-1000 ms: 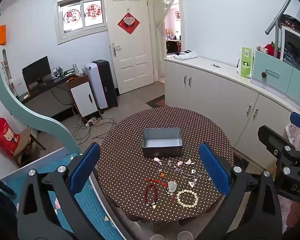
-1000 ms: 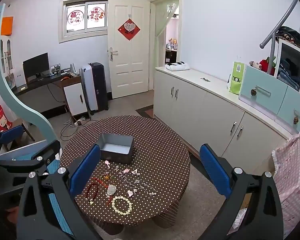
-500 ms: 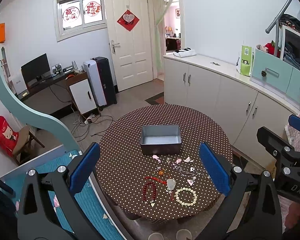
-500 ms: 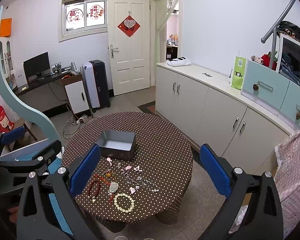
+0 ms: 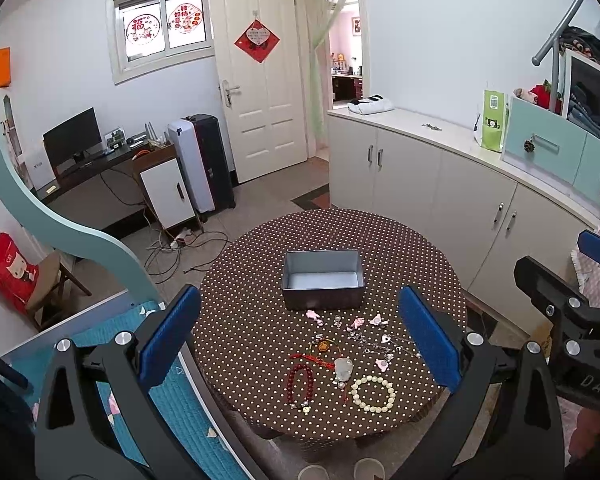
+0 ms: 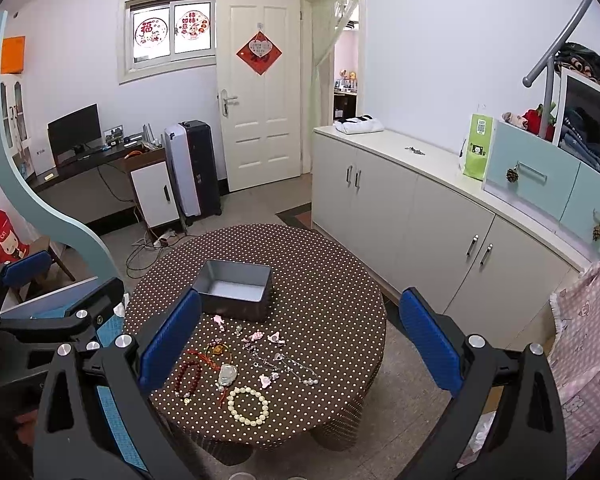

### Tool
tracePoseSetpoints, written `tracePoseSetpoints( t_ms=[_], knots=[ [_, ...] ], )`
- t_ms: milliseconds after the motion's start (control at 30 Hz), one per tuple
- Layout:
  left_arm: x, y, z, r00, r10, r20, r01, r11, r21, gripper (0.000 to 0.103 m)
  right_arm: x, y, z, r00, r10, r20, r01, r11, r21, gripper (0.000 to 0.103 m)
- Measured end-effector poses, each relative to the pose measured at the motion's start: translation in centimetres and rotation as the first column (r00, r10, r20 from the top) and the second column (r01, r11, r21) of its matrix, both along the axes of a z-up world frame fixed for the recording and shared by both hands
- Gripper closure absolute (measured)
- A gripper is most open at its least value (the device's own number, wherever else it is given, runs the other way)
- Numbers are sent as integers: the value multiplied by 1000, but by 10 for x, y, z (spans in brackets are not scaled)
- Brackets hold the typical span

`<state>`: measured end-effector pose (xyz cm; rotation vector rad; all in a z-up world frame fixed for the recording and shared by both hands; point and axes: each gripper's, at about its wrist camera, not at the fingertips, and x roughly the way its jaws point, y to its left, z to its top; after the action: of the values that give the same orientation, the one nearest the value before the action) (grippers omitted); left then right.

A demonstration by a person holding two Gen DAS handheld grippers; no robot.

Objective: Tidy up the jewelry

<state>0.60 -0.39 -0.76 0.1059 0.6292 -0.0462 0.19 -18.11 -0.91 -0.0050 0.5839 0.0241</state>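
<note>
Both tongs hung spread wide and empty above a round polka-dot table (image 5: 236, 332). The left gripper (image 5: 300, 336) framed a grey tin box (image 5: 322, 280) ahead of its fingertips, jewelry scattered between them: a white bead bracelet (image 5: 373, 393), a red bead bracelet (image 5: 299, 381), apparently small pink charms. The right gripper (image 6: 300, 340) hovered alongside.
</note>
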Motion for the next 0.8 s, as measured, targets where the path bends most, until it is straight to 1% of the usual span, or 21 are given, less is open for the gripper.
tracePoseSetpoints(
  t_ms=[800],
  knots=[
    [7, -3, -3, 1000, 0, -25, -1, 1000, -8, 5, 4, -2, 0, 1000, -1, -20, 1, 1000, 2, 7]
  ],
)
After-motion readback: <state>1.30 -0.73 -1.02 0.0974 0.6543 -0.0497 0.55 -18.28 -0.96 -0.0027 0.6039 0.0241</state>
